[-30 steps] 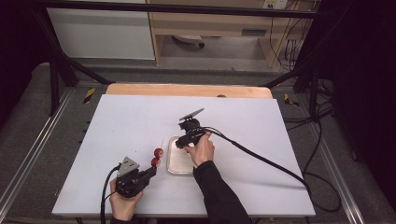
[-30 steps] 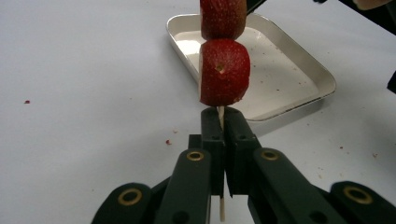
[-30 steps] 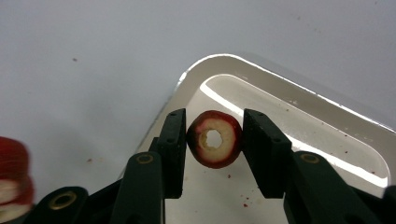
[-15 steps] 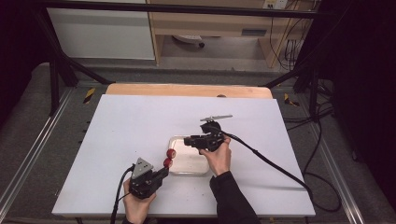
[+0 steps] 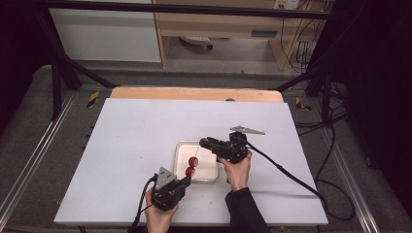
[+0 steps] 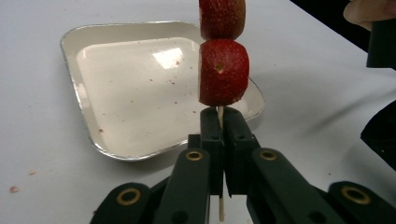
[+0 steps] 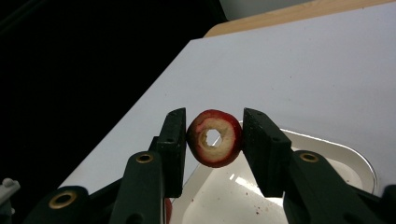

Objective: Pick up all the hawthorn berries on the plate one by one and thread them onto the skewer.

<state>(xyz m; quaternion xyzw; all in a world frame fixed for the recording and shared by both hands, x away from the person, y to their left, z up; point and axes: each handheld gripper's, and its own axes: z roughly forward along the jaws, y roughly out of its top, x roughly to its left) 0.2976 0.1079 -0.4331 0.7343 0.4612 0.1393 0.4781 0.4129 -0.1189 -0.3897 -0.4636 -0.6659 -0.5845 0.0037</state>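
White and flat, the table [image 5: 145,131] fills the middle of the high view, with a wooden strip along its far edge and dark floor around it. One pale square tray [image 5: 210,171] lies on the table, between the two hands. The left gripper [image 5: 183,182] is at the near edge, just left of the tray, and a thin skewer rises from its tip with two red fruit pieces [image 5: 192,166] on it, one above the other, over the left part of the tray. The right gripper [image 5: 203,142] lies level above the far side of the tray and points to the left; what it holds is too small to tell here.

From the left gripper view, the left gripper [image 6: 219,135] has its two black jaws pressed together on one wooden skewer [image 6: 219,116], which stands upright. Two fruit pieces are counted on it: the lower one [image 6: 223,72] sits just above the jaws, and the upper one [image 6: 222,17] touches it from above. The tray [image 6: 93,116] lies behind, with only small red specks inside.

From the right gripper view, the right gripper [image 7: 214,138] clamps one red fruit slice [image 7: 214,138] with a round hole through its pale centre. Both jaws touch its sides. The slice hangs above the tray [image 7: 336,158], near its corner.
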